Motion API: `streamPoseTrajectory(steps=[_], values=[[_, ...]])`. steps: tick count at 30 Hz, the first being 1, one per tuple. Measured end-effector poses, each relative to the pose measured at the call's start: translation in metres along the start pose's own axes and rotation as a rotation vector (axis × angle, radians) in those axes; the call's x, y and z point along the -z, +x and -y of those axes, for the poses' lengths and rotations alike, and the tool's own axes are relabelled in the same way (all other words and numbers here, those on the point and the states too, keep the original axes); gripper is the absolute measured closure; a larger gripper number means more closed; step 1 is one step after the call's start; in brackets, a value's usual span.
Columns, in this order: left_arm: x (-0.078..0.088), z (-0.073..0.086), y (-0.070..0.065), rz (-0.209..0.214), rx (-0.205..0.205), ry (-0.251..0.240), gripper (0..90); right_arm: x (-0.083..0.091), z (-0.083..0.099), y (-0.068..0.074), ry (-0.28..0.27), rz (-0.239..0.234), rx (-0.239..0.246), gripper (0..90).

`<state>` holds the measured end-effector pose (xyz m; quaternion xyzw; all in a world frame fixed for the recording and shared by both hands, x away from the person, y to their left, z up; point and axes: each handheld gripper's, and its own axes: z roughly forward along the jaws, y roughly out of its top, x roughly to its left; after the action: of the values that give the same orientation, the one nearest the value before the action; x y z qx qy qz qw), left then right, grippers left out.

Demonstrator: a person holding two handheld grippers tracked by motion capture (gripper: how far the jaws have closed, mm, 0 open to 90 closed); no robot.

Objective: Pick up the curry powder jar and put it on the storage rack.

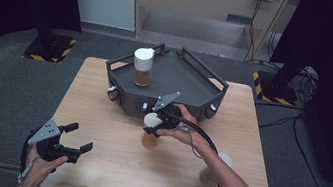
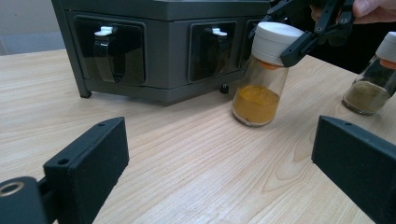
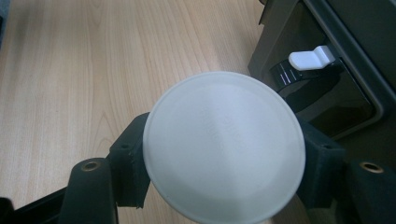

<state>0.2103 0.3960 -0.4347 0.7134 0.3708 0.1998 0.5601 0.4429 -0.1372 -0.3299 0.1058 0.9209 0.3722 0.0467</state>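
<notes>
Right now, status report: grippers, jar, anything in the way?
Right gripper shut on orange spice jar by its white cap. Left gripper open, empty. Jar on table just before grey rack; second jar beside it.

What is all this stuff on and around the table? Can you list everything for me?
Table: one, light wood, centre of the floor.
Rack: one, dark grey, angular tray top with rails, at the table's far side; dark recesses with white-tipped clips on its front faces.
Spice jars: three, clear glass with white caps. Brown-powder jar stands on the rack's top; orange-powder jar stands on the table before the rack; greenish-powder jar stands on the table beyond the orange one.
Floor stands: two, black with yellow-black striped bases, behind the table.
Left gripper: black, jaws open, over the table's near left corner.
Right gripper: black, jaws clamped on the orange jar's cap.
</notes>
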Motion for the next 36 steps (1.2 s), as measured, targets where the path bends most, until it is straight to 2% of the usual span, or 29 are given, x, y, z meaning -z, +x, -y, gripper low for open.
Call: streamPoseTrajectory(steps=[16,19,29,36], values=[[0.0,0.0,0.0,0.0,0.0,0.0,2.7,0.001,-0.007,0.006,0.027,0.017,0.005,34.2],[0.0,0.0,0.0,-0.001,0.002,0.0,2.7,0.004,-0.007,0.006,0.018,0.009,0.001,34.2],[0.0,0.0,0.0,-0.002,0.0,0.004,2.8,0.029,-0.019,0.008,-0.003,0.007,-0.009,34.2],[0.0,0.0,0.0,-0.002,0.001,0.003,2.8,0.057,-0.027,0.006,-0.031,0.026,-0.033,34.1]])
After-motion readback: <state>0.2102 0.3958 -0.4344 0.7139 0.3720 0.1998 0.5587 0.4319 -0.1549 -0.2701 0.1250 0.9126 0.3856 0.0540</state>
